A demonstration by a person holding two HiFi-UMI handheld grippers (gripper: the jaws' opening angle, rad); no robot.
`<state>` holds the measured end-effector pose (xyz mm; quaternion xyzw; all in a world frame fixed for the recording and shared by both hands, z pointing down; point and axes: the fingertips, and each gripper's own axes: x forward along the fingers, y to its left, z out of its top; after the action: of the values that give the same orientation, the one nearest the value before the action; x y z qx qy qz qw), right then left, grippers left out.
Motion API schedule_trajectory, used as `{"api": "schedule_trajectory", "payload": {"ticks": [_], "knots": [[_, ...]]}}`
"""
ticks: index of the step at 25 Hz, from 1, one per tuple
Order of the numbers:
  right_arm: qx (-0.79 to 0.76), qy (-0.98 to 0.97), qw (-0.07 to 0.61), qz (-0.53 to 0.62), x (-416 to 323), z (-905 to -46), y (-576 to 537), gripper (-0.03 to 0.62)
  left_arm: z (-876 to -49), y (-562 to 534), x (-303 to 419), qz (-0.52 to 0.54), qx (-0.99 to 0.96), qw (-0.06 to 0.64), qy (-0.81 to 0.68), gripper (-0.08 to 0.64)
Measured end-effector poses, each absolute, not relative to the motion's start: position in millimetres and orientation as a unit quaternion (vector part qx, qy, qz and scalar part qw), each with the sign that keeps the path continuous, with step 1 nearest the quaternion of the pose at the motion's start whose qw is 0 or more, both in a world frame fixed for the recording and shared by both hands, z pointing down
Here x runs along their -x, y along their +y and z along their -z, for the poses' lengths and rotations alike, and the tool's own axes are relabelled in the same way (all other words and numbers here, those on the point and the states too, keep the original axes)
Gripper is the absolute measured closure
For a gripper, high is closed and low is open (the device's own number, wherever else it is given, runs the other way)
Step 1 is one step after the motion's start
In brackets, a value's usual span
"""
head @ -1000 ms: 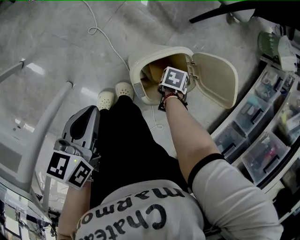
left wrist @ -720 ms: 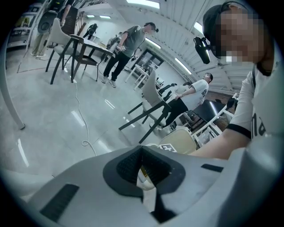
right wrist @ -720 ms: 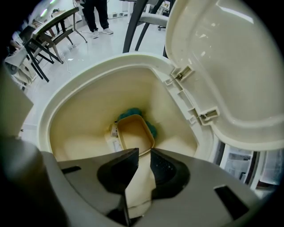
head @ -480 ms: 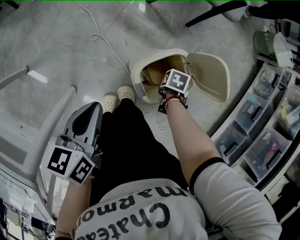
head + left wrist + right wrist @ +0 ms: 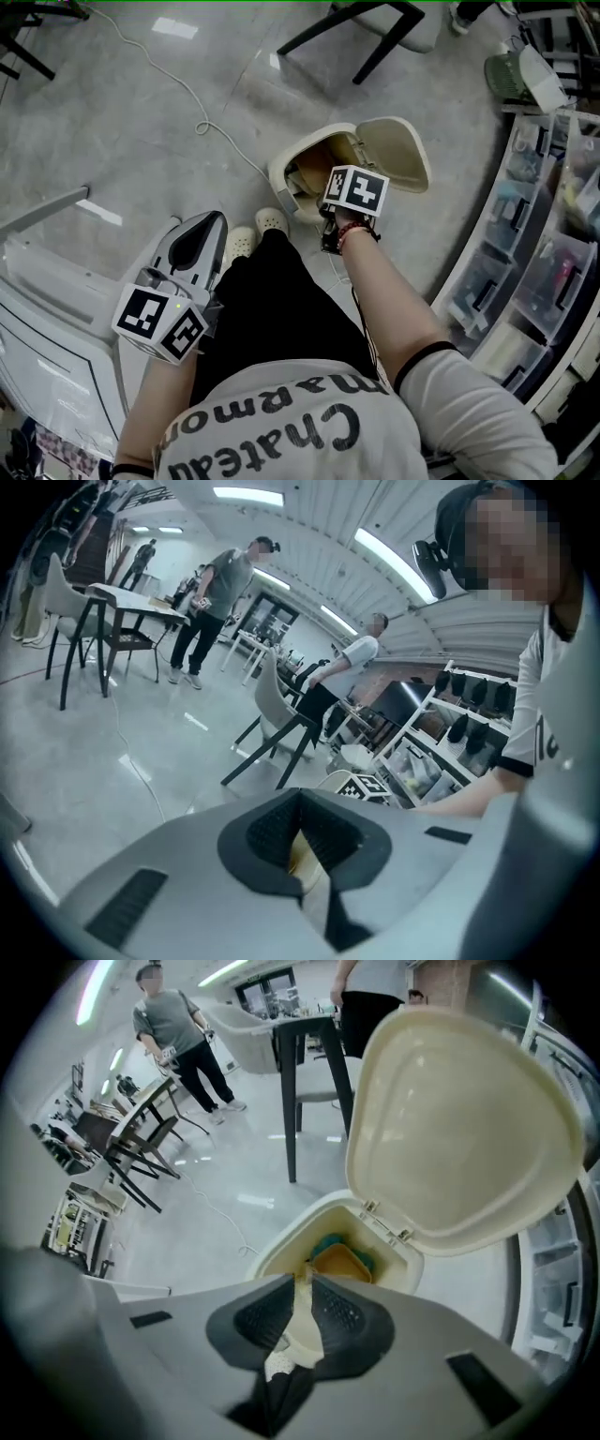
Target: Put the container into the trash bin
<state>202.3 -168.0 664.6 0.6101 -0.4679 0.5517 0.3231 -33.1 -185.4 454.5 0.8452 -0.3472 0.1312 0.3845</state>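
- Container [image 5: 339, 1260]: in the right gripper view it is a tan tub lying inside the trash bin [image 5: 286, 1234], on something teal, under the raised lid [image 5: 459, 1138]. It sits ahead of and below the right hand-held gripper [image 5: 302, 1283]. That gripper's jaws are drawn together with only a sliver between the pads, and nothing is gripped. The tub's long axis cannot be made out from here.
- Head view: the right hand-held gripper hovers at the bin's near rim, just above the mouth. The left hand-held gripper [image 5: 202, 234] hangs well away from the bin, beyond the person's shoes [image 5: 272, 222]. The right hand is clearly the nearer one.
- Left gripper view: these jaws are also closed and empty, and the bin shows small and far beyond them.
- Judged from this, the drop looks done. Anything left at the bin, such as its lid, would fall to the right hand.
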Motion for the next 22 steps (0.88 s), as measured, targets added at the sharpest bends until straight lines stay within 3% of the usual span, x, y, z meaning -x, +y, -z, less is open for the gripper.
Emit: {"api": "schedule_trajectory", "payload": {"ticks": [19,22], "knots": [[-0.645,-0.580,-0.073,-0.493,-189.7,-338.2,-187.6,0.529,-262.7,-198.7,-19.7,-0.046,-0.925,0.262,-0.271,0.538],[-0.642,-0.609,-0.109,-0.452,-189.0,-283.9,-200.2,0.529,-229.1,-205.4,-26.7,-0.025,-0.936,0.234,-0.262,0.538]]}}
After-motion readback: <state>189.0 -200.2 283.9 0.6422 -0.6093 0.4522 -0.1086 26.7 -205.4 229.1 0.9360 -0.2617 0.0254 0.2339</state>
